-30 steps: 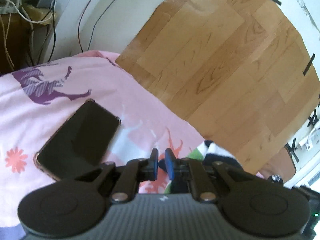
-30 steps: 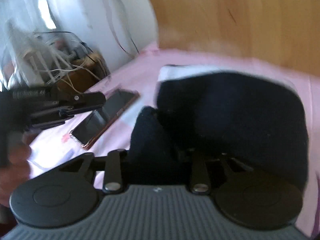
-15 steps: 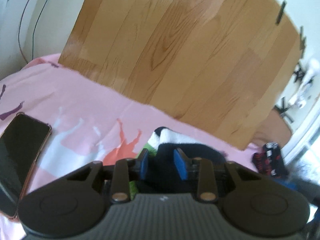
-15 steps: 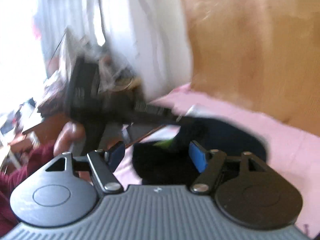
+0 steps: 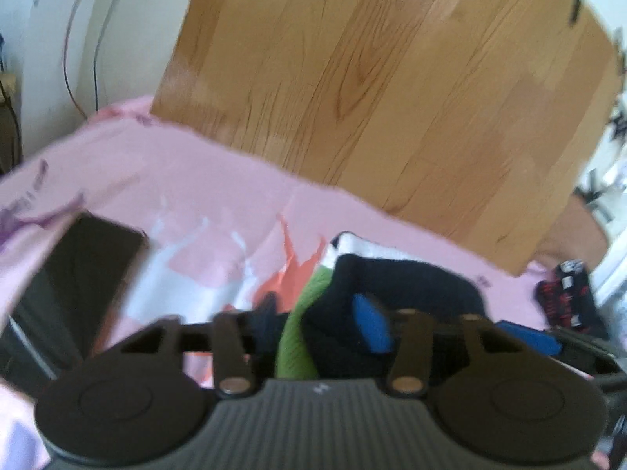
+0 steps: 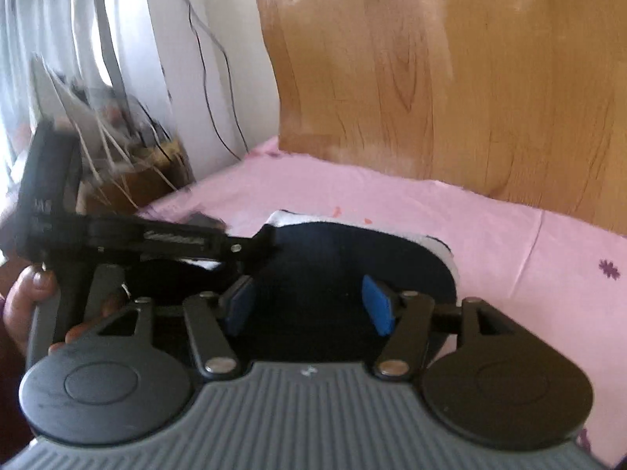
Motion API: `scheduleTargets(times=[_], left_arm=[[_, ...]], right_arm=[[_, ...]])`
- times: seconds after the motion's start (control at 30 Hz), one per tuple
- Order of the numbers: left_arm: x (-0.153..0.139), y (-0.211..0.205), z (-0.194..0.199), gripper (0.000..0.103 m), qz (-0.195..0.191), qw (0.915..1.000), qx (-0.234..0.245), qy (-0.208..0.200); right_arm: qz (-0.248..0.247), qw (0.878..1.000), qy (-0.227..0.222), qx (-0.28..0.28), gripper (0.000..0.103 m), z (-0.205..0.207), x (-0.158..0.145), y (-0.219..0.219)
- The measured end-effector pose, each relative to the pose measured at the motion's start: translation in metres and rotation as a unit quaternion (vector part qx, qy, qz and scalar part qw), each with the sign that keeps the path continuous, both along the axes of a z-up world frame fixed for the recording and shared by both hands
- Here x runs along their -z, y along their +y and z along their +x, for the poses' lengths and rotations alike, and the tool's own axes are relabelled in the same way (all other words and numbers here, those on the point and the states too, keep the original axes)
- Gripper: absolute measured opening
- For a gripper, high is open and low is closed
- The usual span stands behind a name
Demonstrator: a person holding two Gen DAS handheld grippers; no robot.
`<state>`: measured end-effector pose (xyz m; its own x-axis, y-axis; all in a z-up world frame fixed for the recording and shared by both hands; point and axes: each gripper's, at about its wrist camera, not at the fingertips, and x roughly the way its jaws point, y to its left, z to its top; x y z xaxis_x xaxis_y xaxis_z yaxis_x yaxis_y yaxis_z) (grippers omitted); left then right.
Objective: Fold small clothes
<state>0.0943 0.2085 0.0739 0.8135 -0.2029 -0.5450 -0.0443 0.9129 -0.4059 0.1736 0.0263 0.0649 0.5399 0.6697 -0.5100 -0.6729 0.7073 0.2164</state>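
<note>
A small dark navy garment [image 6: 352, 258] with a white edge and a green part [image 5: 301, 321] lies on the pink printed sheet [image 5: 203, 203]. My left gripper [image 5: 317, 321] is open, its blue pads astride the garment's near edge. My right gripper [image 6: 309, 305] is open just above the garment, pads apart and empty. The left gripper also shows in the right wrist view [image 6: 129, 235], held by a hand at the garment's left side.
A black phone [image 5: 74, 274] lies on the sheet at the left. A wood-pattern board [image 5: 372, 90] stands behind the bed. A red and black cloth [image 5: 564, 297] lies at the far right. Cables and clutter [image 6: 117, 149] sit beside the bed at the left.
Both grippers have opened. The right one let go of the dark garment, which now lies flat. The left one moved right from the phone onto the garment's edge.
</note>
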Motion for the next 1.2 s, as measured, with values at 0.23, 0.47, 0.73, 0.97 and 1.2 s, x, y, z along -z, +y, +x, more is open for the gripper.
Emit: scheduleTargets(times=[0.23,0.47,0.73,0.97,1.2], left_arm=[[0.013,0.023,-0.011,0.103,-0.080,0.9943,0.059,0.039],[0.056,0.012,0.017,0.101,-0.161,0.9780,0.107,0.078],[0.007,0.030,0.058,0.065,-0.153,0.9836,0.092,0.026],[-0.032,0.064,0.145,0.065,-0.075,0.9970,0.015,-0.012],[0.041,0.064,0.220,0.067,-0.012,0.9952,-0.067,0.070]], right_arm=[[0.139,0.984,0.109,0.040,0.087,0.003,0.020,-0.078],[0.228,0.937,0.264,0.032,0.090,0.028,0.069,-0.077],[0.219,0.955,0.199,0.005,0.061,0.052,0.023,-0.038],[0.225,0.966,0.124,-0.036,0.060,0.158,-0.015,0.044],[0.133,0.982,0.135,0.023,0.065,0.246,0.038,0.092]])
